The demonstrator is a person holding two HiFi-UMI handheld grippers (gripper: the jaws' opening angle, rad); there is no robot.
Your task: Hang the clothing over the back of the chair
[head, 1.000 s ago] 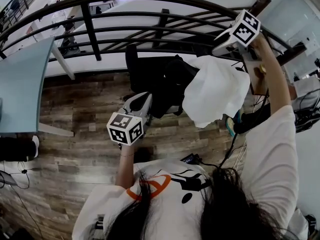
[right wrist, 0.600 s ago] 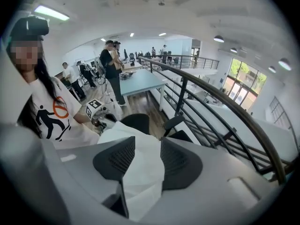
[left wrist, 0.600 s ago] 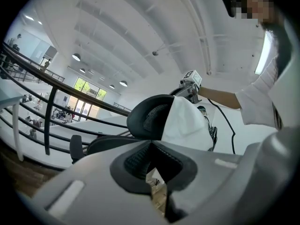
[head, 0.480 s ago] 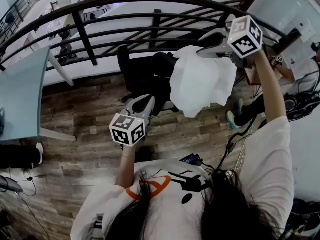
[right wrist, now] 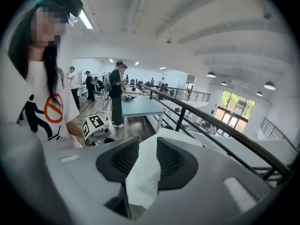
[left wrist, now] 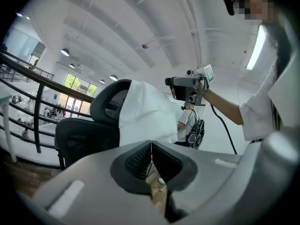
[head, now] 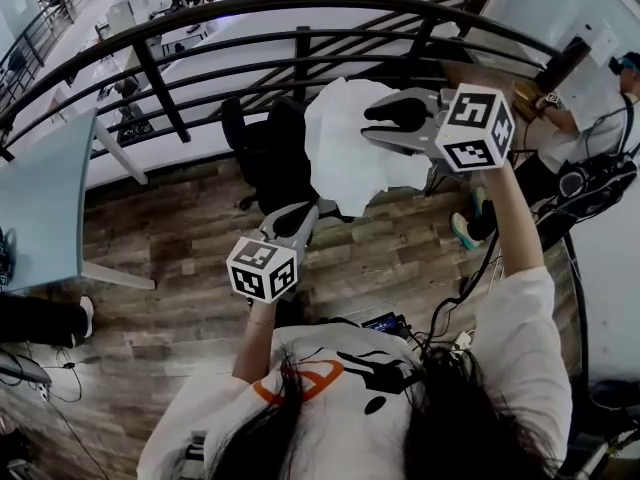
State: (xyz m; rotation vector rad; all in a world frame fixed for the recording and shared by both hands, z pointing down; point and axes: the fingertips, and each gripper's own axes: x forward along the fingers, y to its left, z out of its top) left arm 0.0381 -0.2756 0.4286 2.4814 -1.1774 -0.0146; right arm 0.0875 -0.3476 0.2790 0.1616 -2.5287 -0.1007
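Note:
A white piece of clothing [head: 345, 153] hangs from my right gripper [head: 372, 128], which is shut on its upper edge; the cloth [right wrist: 143, 177] fills the gap between the pads. It dangles over the right side of the black office chair [head: 262, 153]. In the left gripper view the clothing [left wrist: 143, 114] covers part of the chair's mesh back [left wrist: 110, 102]; whether they touch I cannot tell. My left gripper [head: 298, 213] is lower, in front of the chair, shut with nothing in it [left wrist: 151, 146]. Its marker cube [right wrist: 93, 124] shows in the right gripper view.
A black curved railing [head: 150, 73] runs just behind the chair. A pale blue table [head: 40, 188] stands at the left on the wood floor [head: 180, 228]. At the right sits another person [head: 590, 128] by a desk. Cables [head: 470, 278] lie near my feet.
My right gripper has carried the clothing leftward and a little lower, from beside the chair to over its back. The left gripper has stayed almost where it was.

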